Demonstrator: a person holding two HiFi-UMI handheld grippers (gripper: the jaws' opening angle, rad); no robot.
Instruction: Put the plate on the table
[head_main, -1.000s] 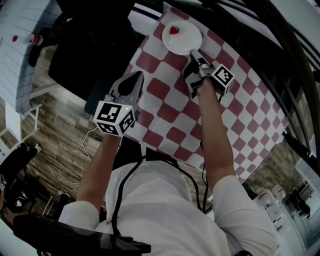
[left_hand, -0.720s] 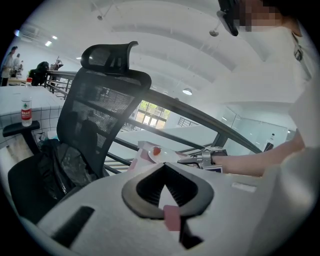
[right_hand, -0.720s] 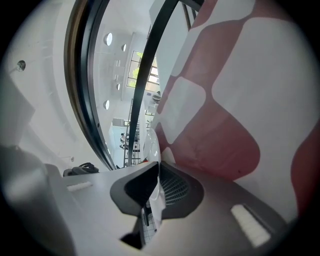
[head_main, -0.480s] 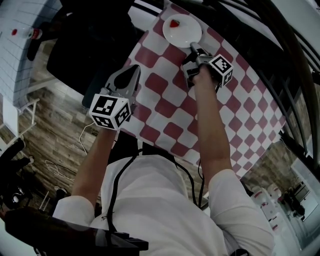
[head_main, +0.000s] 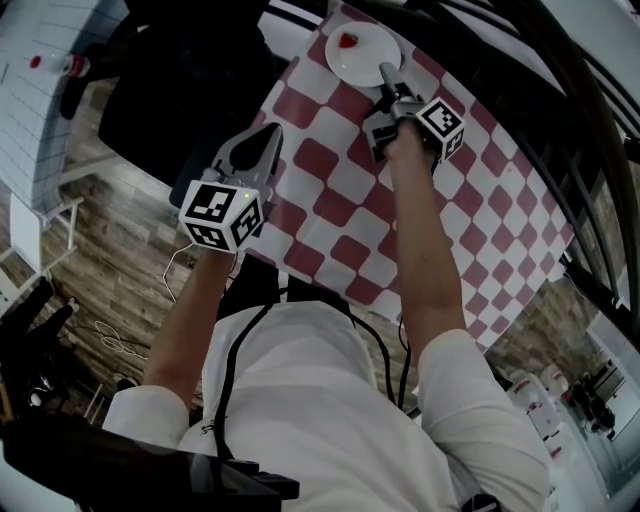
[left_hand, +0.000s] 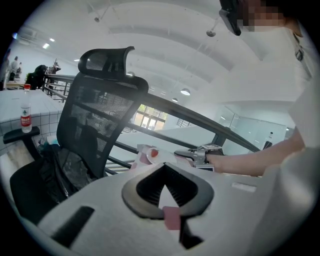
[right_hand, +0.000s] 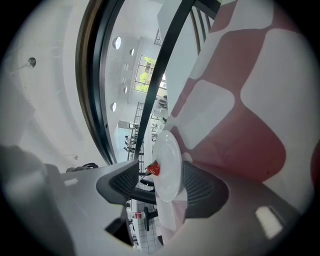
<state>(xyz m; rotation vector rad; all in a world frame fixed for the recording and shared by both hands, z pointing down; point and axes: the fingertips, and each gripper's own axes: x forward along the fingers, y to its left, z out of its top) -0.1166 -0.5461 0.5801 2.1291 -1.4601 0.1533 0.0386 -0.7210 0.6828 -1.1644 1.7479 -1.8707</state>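
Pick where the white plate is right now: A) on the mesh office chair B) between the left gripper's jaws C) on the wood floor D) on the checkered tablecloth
D: the white plate lies on the checkered tablecloth; the right gripper has just been opening its jaws, which stand apart with the plate's rim between them.

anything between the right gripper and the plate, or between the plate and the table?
Nothing visible. The plate already lies on the checked table, at its far corner. The right gripper has just been opening its jaws; they stand apart with the plate's rim between them.
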